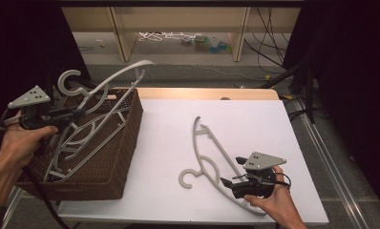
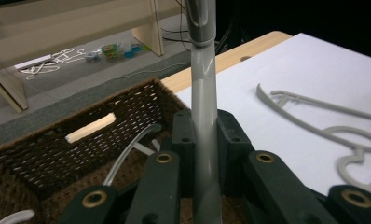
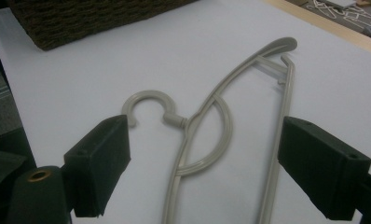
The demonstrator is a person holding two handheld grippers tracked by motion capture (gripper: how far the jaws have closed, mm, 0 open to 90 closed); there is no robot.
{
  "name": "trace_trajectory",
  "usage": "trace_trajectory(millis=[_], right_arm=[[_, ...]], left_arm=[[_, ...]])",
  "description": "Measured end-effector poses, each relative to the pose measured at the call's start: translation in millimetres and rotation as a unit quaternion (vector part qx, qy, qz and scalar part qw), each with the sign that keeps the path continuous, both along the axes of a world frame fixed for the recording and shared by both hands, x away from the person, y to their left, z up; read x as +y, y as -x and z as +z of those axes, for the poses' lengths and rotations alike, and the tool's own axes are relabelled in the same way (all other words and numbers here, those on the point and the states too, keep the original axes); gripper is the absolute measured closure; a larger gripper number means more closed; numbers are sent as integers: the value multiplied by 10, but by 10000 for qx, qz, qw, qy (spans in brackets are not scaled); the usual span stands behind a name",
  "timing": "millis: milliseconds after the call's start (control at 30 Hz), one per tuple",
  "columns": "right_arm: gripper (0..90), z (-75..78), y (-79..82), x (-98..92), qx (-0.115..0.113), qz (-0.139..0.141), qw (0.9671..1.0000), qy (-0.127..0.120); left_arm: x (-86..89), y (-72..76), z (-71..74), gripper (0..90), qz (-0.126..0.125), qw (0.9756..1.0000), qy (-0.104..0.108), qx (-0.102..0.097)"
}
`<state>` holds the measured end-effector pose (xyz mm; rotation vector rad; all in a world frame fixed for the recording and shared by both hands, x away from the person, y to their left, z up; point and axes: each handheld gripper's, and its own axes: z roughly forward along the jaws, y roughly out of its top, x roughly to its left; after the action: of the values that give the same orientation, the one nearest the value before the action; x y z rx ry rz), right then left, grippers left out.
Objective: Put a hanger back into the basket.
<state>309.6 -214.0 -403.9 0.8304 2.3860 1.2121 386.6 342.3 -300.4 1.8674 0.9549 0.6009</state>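
Left gripper [image 2: 204, 154] is clamped on 1 hanger [image 2: 203, 93] above the basket [image 2: 44, 154]; right gripper [image 3: 202, 168] is apart, straddling the counter hanger [image 3: 207, 126]. Next: lift clear.

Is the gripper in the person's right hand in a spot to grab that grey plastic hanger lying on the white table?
Probably yes. The right gripper is open, with its jaws either side of the grey plastic hanger, which lies flat on the white table with nothing between them.
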Motion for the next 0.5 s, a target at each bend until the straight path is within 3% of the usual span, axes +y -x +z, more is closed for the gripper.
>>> trace_trajectory(millis=[267, 500], right_arm=[[180, -13, 2, 0, 46, -14, 10000, 11], [180, -15, 1, -4, 79, -43, 10000, -9]], left_arm=[[203, -42, -196, 795, 228, 9995, -186, 77], [324, -8, -355, 795, 251, 9988, -376, 211]])
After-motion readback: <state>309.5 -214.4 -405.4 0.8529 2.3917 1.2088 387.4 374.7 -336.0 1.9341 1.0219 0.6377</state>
